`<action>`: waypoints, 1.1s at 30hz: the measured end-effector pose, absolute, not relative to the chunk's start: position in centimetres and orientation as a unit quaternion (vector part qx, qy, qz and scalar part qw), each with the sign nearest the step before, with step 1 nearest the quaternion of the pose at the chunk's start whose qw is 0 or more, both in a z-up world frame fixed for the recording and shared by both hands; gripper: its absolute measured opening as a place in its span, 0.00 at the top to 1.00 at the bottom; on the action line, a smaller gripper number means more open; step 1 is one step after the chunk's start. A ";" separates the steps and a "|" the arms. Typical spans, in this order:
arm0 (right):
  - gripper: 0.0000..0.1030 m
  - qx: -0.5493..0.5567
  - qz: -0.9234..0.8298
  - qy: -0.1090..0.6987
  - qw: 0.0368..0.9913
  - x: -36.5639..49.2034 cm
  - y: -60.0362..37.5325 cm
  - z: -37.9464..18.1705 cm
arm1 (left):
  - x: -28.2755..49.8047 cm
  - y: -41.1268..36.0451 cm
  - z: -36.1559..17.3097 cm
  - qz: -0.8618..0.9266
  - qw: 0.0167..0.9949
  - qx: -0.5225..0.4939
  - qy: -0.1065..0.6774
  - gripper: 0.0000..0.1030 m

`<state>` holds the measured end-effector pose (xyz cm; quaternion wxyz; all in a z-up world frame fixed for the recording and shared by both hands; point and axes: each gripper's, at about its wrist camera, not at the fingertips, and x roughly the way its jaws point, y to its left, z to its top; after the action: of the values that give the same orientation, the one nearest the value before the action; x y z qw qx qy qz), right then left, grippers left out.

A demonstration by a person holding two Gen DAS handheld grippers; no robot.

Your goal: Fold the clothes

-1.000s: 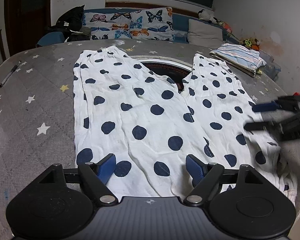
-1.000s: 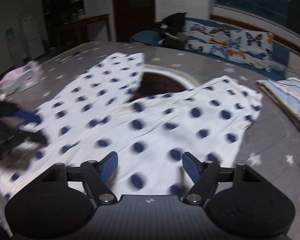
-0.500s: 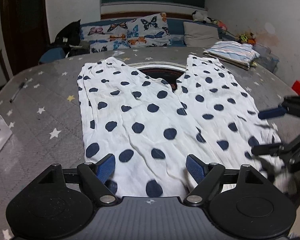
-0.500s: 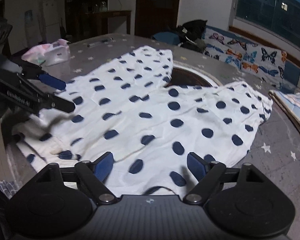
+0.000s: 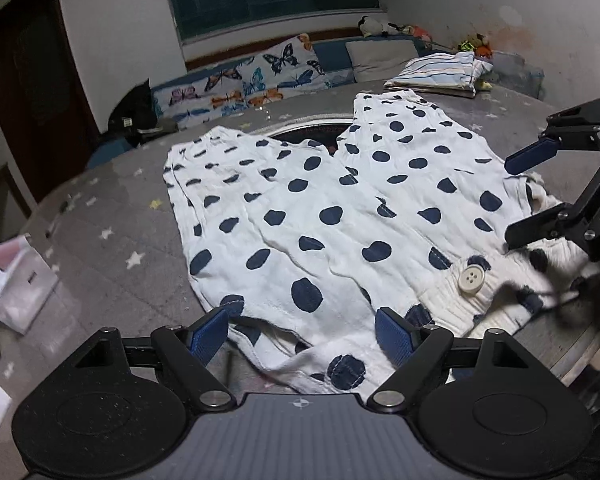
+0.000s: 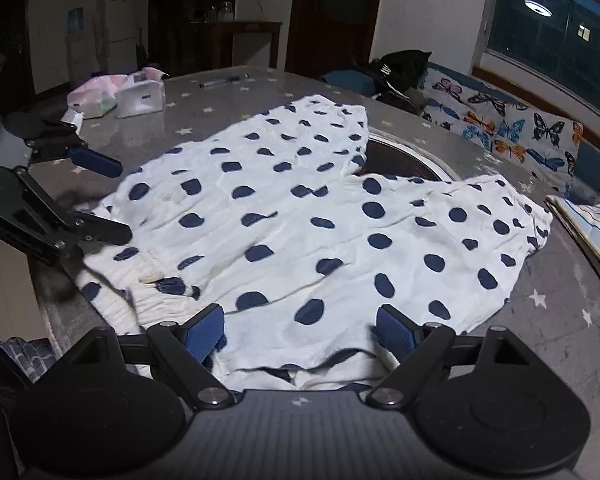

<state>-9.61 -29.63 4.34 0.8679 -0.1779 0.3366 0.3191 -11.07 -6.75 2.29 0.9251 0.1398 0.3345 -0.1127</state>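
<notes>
White trousers with navy polka dots [image 5: 340, 216] lie spread flat on the grey star-patterned table [image 5: 112, 240], legs pointing away, waistband with a white button [image 5: 471, 278] at the near edge. My left gripper [image 5: 302, 332] is open over the waistband's left end. My right gripper [image 6: 300, 330] is open over the other end of the waistband; the trousers also show in the right wrist view [image 6: 320, 232]. Each gripper shows in the other's view: the right gripper [image 5: 516, 200] and the left gripper [image 6: 116, 200], both open, neither holding cloth.
A folded striped garment [image 5: 440, 72] lies at the table's far right, also in the right wrist view [image 6: 592, 232]. A tissue box and pink bag [image 6: 120, 94] sit at the left. A round recess [image 6: 400, 156] lies between the trouser legs. A butterfly-print sofa [image 5: 260, 76] stands behind.
Both grippers have pulled back toward the near table edge and lowered over the waistband. The left view has swung left. Both stay open.
</notes>
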 end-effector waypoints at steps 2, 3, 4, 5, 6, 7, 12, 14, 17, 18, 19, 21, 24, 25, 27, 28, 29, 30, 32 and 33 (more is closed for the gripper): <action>0.17 -0.181 0.317 0.347 0.864 -9.6 -29.6 3.7 | -11.0 -6.7 2.2 -0.112 0.925 0.143 0.335 0.19; 0.17 -0.178 0.315 0.349 0.864 -9.6 -29.7 3.5 | -11.0 -6.6 2.2 -0.111 0.924 0.143 0.336 0.19; 0.17 -0.173 0.315 0.351 0.865 -9.6 -29.9 3.5 | -11.0 -6.4 2.2 -0.108 0.924 0.144 0.337 0.19; 0.17 -0.170 0.315 0.351 0.865 -9.6 -30.1 3.7 | -10.9 -6.3 2.3 -0.107 0.924 0.145 0.338 0.19; 0.17 -0.170 0.313 0.347 0.868 -9.7 -30.2 4.0 | -10.9 -6.3 2.4 -0.107 0.924 0.147 0.338 0.19; 0.17 -0.169 0.311 0.341 0.871 -9.8 -30.4 4.3 | -10.9 -6.2 2.5 -0.106 0.924 0.148 0.338 0.19; 0.19 -0.133 0.316 0.366 0.865 -9.4 -31.7 4.0 | -10.7 -5.9 3.2 -0.105 0.926 0.137 0.337 0.19; 0.19 -0.122 0.314 0.376 0.863 -9.3 -32.2 3.6 | -10.6 -6.0 3.6 -0.105 0.927 0.136 0.333 0.19; 0.20 -0.107 0.315 0.367 0.869 -9.3 -32.7 4.4 | -10.1 -6.5 4.1 -0.107 0.930 0.135 0.326 0.19; 0.20 -0.101 0.316 0.364 0.870 -9.3 -32.8 4.7 | -9.9 -6.7 4.3 -0.110 0.930 0.133 0.324 0.19; 0.20 -0.092 0.317 0.363 0.871 -9.1 -33.0 4.9 | -9.7 -6.9 4.5 -0.112 0.931 0.131 0.322 0.19; 0.22 -0.081 0.315 0.369 0.871 -8.7 -33.2 4.8 | -9.4 -7.5 4.7 -0.122 0.931 0.126 0.319 0.19; 0.30 -0.076 0.304 0.385 0.868 -8.3 -33.4 4.0 | -9.0 -8.5 4.9 -0.140 0.931 0.121 0.314 0.20; 0.30 -0.071 0.304 0.384 0.869 -8.3 -33.6 4.1 | -9.0 -8.9 5.0 -0.148 0.931 0.121 0.312 0.20; 0.31 -0.062 0.304 0.379 0.872 -8.4 -34.0 4.5 | -8.9 -9.8 5.1 -0.164 0.929 0.123 0.308 0.20; 0.31 -0.058 0.303 0.376 0.874 -8.3 -34.2 4.8 | -8.9 -10.2 5.1 -0.171 0.928 0.124 0.306 0.20; 0.31 -0.055 0.301 0.373 0.876 -8.3 -34.4 5.1 | -8.8 -10.5 5.1 -0.175 0.927 0.124 0.307 0.20; 0.31 -0.051 0.299 0.371 0.878 -8.3 -34.6 5.3 | -8.7 -10.6 4.9 -0.176 0.926 0.121 0.310 0.20; 0.30 -0.046 0.294 0.369 0.881 -8.0 -34.9 5.5 | -8.5 -10.8 4.6 -0.176 0.924 0.116 0.318 0.20; 0.30 -0.046 0.293 0.370 0.880 -7.9 -34.8 5.3 | -8.5 -10.8 4.4 -0.176 0.923 0.111 0.322 0.21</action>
<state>-7.91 -34.85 5.34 0.8804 -0.0460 0.3701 0.2930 -8.47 -10.80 4.43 0.9234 0.1109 0.3224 -0.1765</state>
